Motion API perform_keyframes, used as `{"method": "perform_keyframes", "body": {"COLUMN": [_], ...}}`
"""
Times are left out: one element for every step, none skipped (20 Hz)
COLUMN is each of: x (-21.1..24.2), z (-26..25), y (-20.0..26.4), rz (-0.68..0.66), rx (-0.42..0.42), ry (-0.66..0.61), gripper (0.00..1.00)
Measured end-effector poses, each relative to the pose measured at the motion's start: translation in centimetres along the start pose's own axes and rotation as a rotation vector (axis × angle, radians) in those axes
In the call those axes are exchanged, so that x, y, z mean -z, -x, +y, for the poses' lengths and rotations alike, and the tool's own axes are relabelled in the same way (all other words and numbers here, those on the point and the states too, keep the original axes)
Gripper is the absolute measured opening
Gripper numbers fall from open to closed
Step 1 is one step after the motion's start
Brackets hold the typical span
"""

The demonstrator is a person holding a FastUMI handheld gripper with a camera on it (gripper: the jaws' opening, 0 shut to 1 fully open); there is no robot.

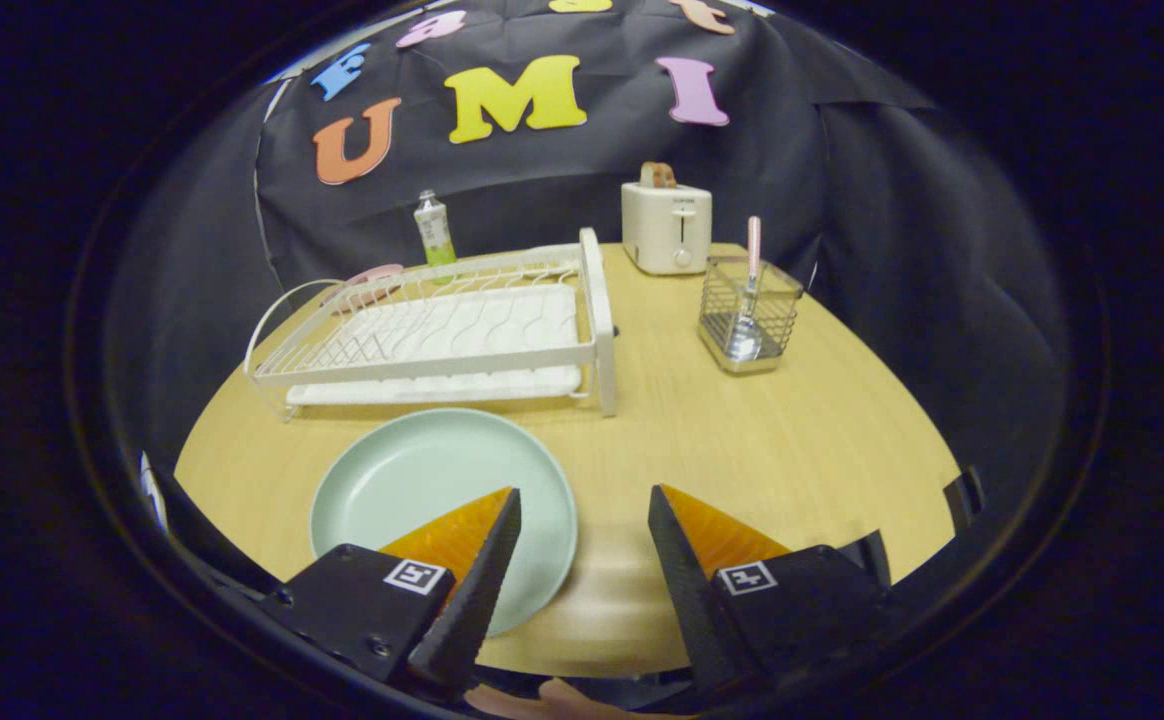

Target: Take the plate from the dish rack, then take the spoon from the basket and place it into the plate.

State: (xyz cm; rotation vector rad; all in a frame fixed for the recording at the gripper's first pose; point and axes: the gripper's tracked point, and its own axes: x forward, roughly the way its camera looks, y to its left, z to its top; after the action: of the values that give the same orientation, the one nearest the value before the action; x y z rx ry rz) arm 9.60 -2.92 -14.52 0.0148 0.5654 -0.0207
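A pale green plate (422, 490) lies flat on the wooden table (742, 450), just in front of the white dish rack (442, 330). My gripper (584, 492) hovers open above the table's near edge; its left finger overlaps the plate's right part, and nothing is between the fingers. A spoon (748, 300) with a pink handle stands bowl-down in the wire basket (750, 315), beyond the right finger and to the right of the rack.
A white toaster (666, 226) with a slice of bread in it stands behind the basket. A small bottle (433, 229) and a pink object (374, 274) sit behind the rack. Bare tabletop stretches between the plate and the basket.
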Motion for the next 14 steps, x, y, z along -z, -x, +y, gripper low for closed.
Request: {"method": "perform_keyframes", "body": {"x": [-1.3, -2.2, -3.5, -4.5, -5.8, -7.1, -8.1, -9.0, -9.9, -10.6, -11.7, -12.8, -14.1, -15.5], "z": [-0.9, -2.3, -3.4, -4.6, -6.2, -8.0, -9.2, -10.0, -10.7, -11.3, -11.9, -12.6, -13.3, -13.5], "y": [0.1, 0.0, 0.0, -0.1, -0.4, -0.9, -1.3, -1.7, -2.4, -3.3, -3.9, -4.7, -5.5, -6.5], "rz": [-0.037, -0.069, -0.096, -0.122, -0.144, -0.163, -0.166, -0.165, -0.153, -0.147, -0.154, -0.163, -0.184, -0.211], "rx": [0.016, 0.044, 0.061, 0.086, 0.125, 0.167, 0.186, 0.184, 0.173, 0.16, 0.157, 0.155, 0.158, 0.154], "ry": [-0.005, -0.003, 0.002, 0.007, 0.016, 0.01, -0.002, -0.024, -0.036, -0.04, -0.044, -0.043, -0.024, -0.006], "gripper": [0.87, 0.9, 0.93, 0.98, 0.98, 0.98, 0.99, 1.0, 1.0, 1.0, 1.0, 1.0, 1.0, 1.0]}}
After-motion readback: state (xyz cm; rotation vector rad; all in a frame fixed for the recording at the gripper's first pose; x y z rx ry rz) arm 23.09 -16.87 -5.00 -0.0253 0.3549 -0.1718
